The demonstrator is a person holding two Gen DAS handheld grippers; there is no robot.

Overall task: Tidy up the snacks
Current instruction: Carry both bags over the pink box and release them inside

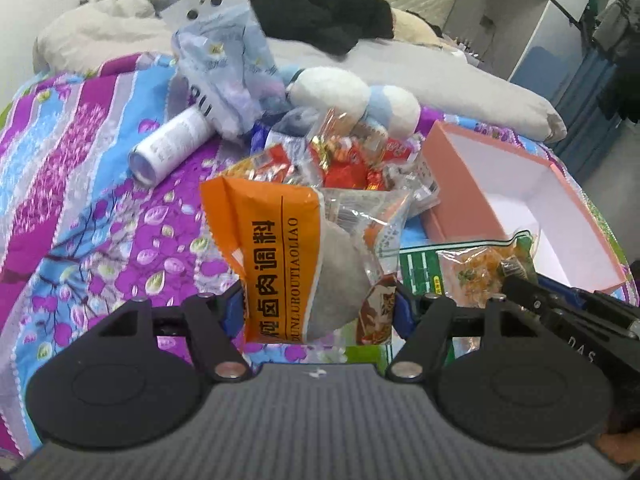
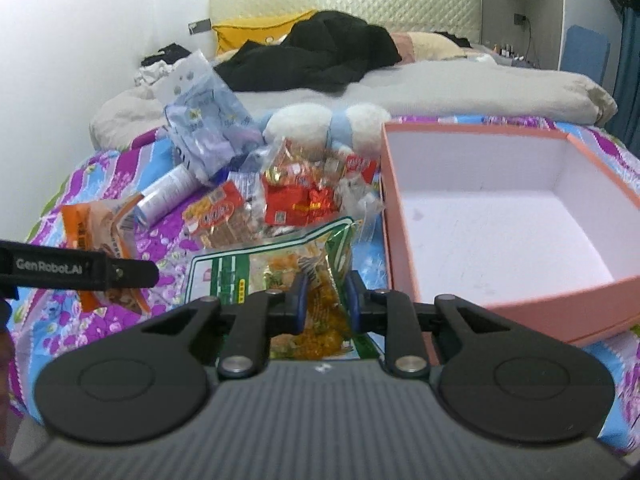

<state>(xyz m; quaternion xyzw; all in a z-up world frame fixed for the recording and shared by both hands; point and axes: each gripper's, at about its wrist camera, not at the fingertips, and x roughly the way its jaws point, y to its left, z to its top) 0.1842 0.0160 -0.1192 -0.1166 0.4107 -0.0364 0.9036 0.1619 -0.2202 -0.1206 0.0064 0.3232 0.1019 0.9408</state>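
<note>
1. My left gripper [image 1: 320,308]: fingers pinch the orange seasoning packet [image 1: 280,264] across its width, lifted clear of the bed.
2. My right gripper [image 2: 324,300]: fingers squeeze the green snack bag [image 2: 304,264]; its lower edge is hidden.
3. Beyond: the snack pile [image 2: 296,196] on the quilt [image 1: 80,200], beside the empty pink box [image 2: 500,216], likely the destination.

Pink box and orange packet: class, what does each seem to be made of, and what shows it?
Pink box: likely matte cardboard; thin stiff walls, dull white inside. Orange packet: probably glossy plastic film; wrinkles, a see-through window and a serrated edge.
</note>
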